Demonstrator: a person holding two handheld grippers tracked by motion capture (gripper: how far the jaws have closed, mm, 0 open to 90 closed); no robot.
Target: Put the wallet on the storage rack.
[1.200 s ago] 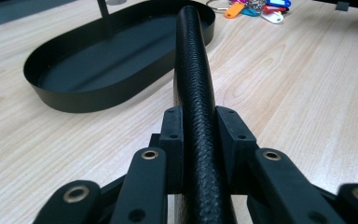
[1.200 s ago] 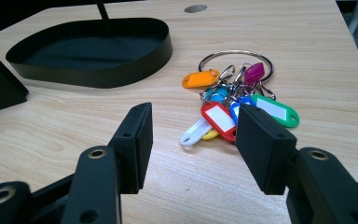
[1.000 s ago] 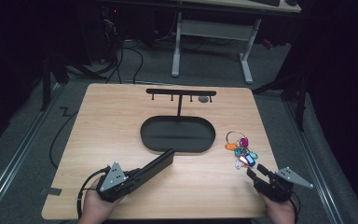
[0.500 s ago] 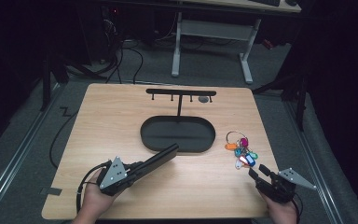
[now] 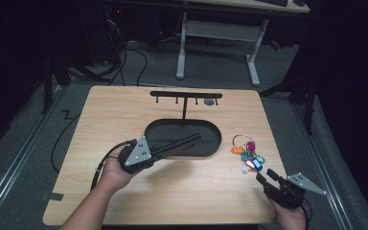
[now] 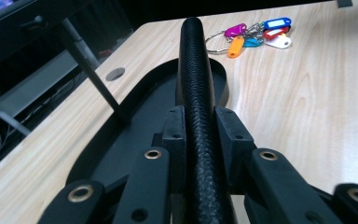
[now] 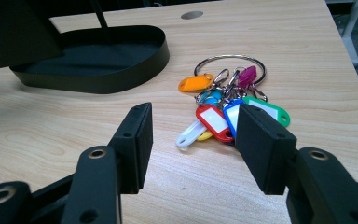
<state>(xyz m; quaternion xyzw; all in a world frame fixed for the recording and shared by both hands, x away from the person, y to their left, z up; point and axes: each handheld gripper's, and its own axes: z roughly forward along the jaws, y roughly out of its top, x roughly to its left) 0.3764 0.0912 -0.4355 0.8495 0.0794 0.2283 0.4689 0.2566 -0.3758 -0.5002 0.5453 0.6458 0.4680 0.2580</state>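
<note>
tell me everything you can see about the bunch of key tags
The bunch of key tags lies flat on the wooden table, right of the black oval tray and apart from it. A large metal ring gathers plastic tags in orange, magenta, red, blue, green and white, fanned toward the right gripper, whose open jaws sit just short of them, touching nothing.

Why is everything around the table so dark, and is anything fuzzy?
High view: light falls on the wooden table while the room around stays black. Left gripper view: the black rod is fuzzy up close, and the key tags are sharper. Right gripper view: the right gripper looks soft.
</note>
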